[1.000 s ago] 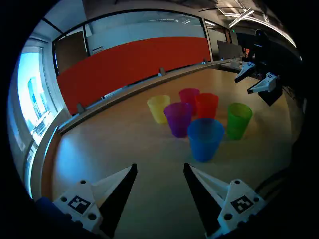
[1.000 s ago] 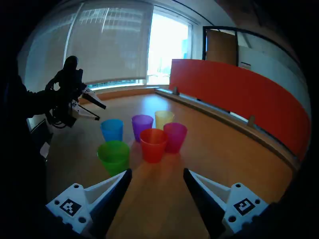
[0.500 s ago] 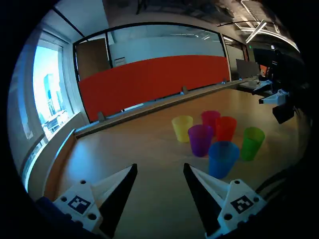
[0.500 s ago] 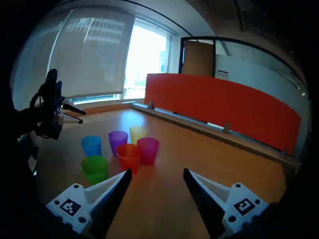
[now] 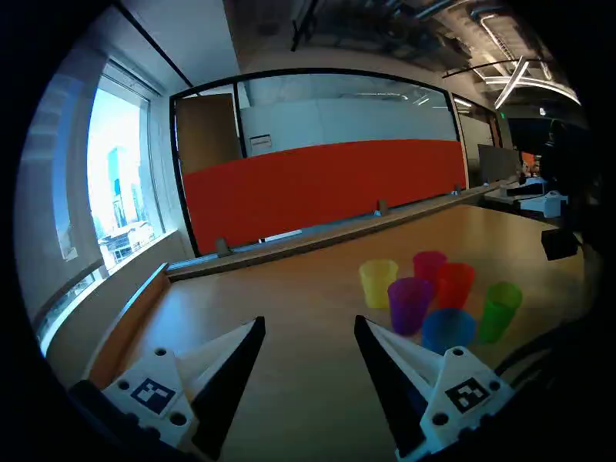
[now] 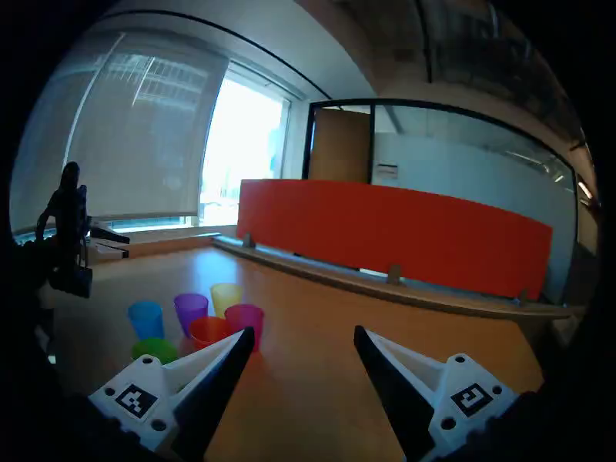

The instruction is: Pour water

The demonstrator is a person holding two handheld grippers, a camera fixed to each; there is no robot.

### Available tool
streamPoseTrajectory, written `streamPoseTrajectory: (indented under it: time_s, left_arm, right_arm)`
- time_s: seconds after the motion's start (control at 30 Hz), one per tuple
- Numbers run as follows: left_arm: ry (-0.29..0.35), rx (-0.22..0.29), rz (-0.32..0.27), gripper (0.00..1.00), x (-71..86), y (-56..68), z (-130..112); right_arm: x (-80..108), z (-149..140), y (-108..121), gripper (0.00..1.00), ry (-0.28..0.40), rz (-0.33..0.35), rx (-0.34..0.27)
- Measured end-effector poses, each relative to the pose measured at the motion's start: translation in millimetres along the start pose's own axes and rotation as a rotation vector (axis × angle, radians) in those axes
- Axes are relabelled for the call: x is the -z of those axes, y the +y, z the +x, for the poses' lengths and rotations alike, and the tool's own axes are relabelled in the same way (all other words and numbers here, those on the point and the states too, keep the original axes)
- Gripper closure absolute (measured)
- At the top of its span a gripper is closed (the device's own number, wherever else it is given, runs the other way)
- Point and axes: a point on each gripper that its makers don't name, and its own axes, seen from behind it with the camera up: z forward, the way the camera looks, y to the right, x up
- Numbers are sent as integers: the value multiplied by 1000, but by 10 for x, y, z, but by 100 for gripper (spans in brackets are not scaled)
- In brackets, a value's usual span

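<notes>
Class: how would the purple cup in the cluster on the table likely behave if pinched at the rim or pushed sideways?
The purple cup looks like thin translucent plastic, so probably light and its wall may flex under a pinch. Upright and narrower at the base, it could tip. Pushed, it would likely bump the blue cup close beside it.

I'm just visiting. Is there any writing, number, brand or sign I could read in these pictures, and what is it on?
No text here can be read.
The white notice on the wall beside the wooden door: too small and blurred to read.
The square markers on the left claw and on the right claw: black-and-white patterns, not words.
The coloured cups: no print that I can make out.
</notes>
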Motion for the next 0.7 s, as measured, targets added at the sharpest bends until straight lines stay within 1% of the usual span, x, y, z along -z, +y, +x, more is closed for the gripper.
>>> streamPoseTrajectory:
  time_s: [0.1, 0.2, 0.4, 0.57, 0.7]
  left_arm:
    - [28, 14, 12, 14, 26, -27, 80]
    - [50, 31, 17, 15, 43, -27, 139]
    - [96, 43, 38, 15, 81, -62, 314]
    - [136, 57, 57, 14, 109, -83, 440]
    - [167, 62, 77, 15, 143, -125, 522]
  right_arm:
    - [19, 65, 102, 0, 22, -46, -12]
    - [44, 136, 213, 0, 43, -104, -29]
    - [100, 318, 415, 0, 108, -225, -41]
    - [159, 396, 545, 0, 142, -293, -64]
    - [244, 440, 656, 0, 167, -343, -81]
